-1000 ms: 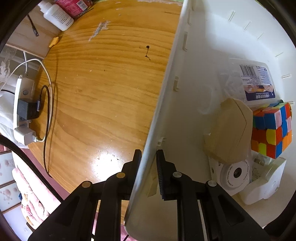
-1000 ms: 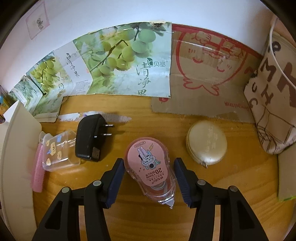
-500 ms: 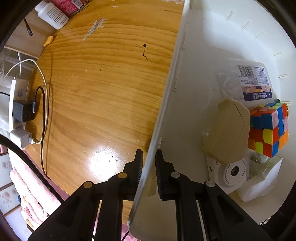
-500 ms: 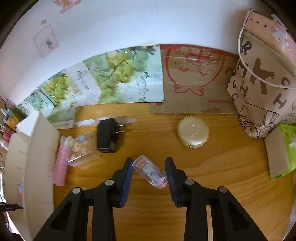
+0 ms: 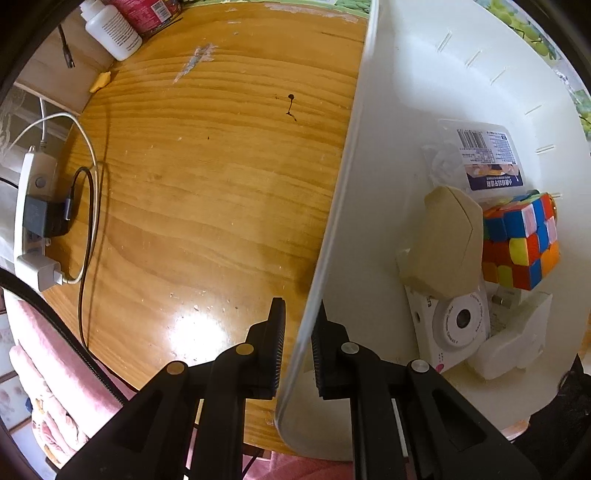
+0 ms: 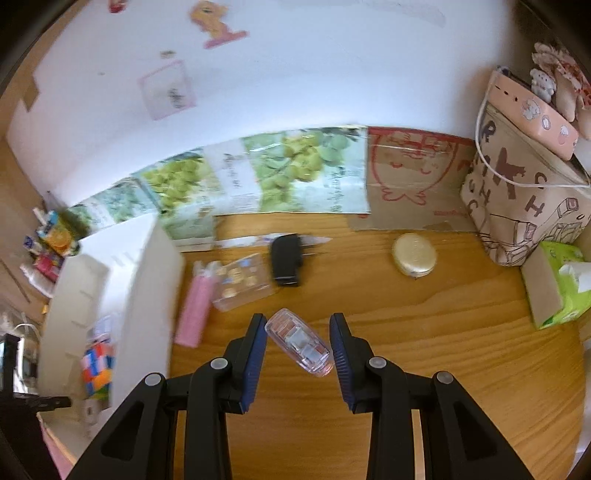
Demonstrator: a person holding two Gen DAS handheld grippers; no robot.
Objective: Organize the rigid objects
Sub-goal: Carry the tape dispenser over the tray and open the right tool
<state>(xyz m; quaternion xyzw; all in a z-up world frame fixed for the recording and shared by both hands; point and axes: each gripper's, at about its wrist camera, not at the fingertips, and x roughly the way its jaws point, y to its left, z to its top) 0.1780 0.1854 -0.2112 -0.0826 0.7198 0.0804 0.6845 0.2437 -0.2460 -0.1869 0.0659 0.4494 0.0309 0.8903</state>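
Observation:
My left gripper [image 5: 297, 343] is shut on the near wall of the white bin [image 5: 332, 229]. Inside the bin lie a colour cube [image 5: 521, 243], a tan case [image 5: 447, 243], a white round-faced device [image 5: 454, 325] and a clear labelled box [image 5: 484, 158]. My right gripper [image 6: 298, 341] is shut on a pink-and-clear correction tape dispenser [image 6: 299, 343], held tilted above the wooden table. The bin [image 6: 110, 295] shows at the left of the right wrist view. On the table lie a black plug adapter [image 6: 284, 258], a clear box [image 6: 240, 280], a pink item [image 6: 195, 310] and a gold round case [image 6: 413, 254].
A power strip with chargers and cables [image 5: 35, 229] sits at the table's left edge, with a white bottle [image 5: 110, 27] at the back. A patterned bag [image 6: 524, 199] and green tissue box [image 6: 557, 284] stand at the right. Cardboard sheets [image 6: 406, 173] line the wall.
My right gripper closed on the tape dispenser, lifted it off the table and drew back and up. The left gripper stays on the bin wall, which has shifted slightly.

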